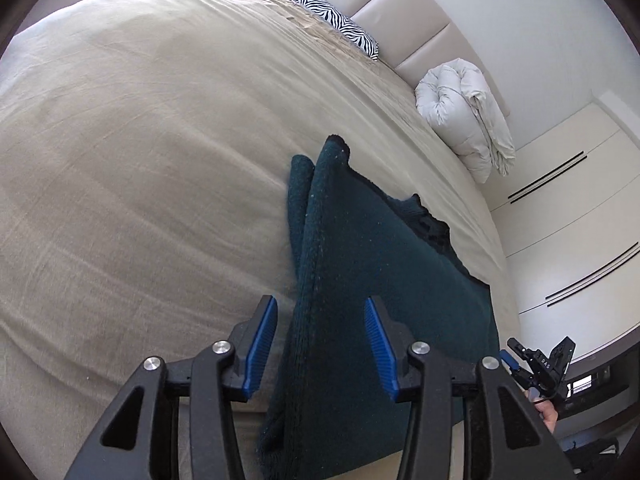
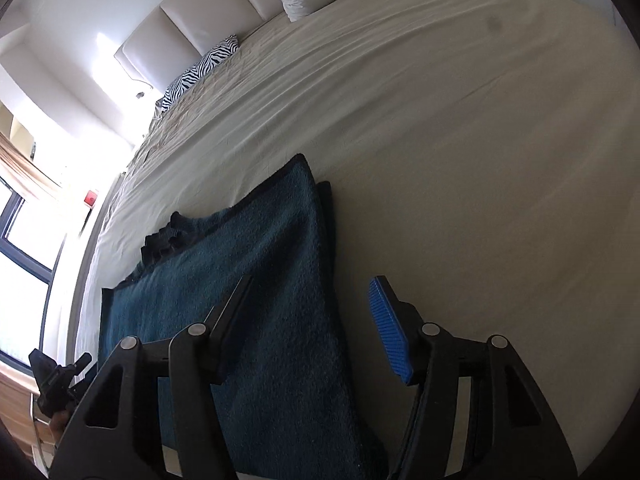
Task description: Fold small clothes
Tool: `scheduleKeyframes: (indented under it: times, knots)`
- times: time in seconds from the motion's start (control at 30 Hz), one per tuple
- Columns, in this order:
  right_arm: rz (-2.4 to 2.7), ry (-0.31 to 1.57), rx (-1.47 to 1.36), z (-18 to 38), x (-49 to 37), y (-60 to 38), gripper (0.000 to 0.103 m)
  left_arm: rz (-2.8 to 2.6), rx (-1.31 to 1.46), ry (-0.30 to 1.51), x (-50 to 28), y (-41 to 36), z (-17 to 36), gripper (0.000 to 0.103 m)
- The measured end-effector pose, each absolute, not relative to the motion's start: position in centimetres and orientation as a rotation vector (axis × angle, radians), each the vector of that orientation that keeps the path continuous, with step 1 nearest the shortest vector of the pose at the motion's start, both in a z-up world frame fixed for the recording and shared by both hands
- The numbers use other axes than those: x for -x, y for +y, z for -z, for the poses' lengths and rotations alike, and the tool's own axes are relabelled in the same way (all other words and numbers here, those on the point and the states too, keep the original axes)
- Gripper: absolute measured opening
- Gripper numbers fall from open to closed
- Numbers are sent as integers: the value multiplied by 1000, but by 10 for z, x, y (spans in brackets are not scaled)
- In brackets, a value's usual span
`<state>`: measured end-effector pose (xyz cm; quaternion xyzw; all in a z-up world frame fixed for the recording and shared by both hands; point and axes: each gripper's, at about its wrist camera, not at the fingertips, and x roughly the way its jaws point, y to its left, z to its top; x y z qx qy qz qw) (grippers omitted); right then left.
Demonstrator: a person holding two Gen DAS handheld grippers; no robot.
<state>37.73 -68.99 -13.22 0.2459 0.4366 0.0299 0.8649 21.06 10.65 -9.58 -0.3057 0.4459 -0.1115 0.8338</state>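
Both hand-held grippers stand released over the same dark teal cloth. Largest in either view is the bed (image 1: pixel 140 128), its beige sheet filling most of the frame, with a padded headboard (image 1: pixel 400 12) along the top, a zebra-print pillow (image 1: pixel 336 20) against it and a rolled white duvet (image 1: pixel 464 116) at the upper right of the left wrist view.

Next in size is the teal cloth (image 1: pixel 380 280) (a towel-like knit, by its nap), lying on the sheet in the lower middle of both views. It is already doubled: a second layer's edge peeks out beside the upper one, and a crumpled bit of hem shows at its far side.

Smallest are the tools. The left hand-held gripper (image 1: pixel 320 344) has its blue pads parted, with the cloth's folded edge running up between them, neither pad pressing it. The right hand-held gripper (image 2: pixel 308 328) is likewise spread, one finger over the cloth and the other over bare sheet.

My reading: one fold has been laid and let go. The next move calls for taking a fresh hold on an edge or pair of corners, then carrying it across for a second fold while keeping the layers aligned.
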Motion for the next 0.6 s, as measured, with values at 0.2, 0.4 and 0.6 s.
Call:
scheduleKeyframes:
  times: [0.2, 0.4, 0.6]
  knots:
    - [-57, 930, -448, 142, -337, -677, 55, 231, 568, 950, -195, 97, 99, 43]
    - [-79, 970, -368, 148, -315, -673, 34, 224, 509, 959, -181, 93, 99, 27]
    - [-76, 968, -356, 146, -303, -673, 33, 195, 509, 959, -176, 97, 101, 11]
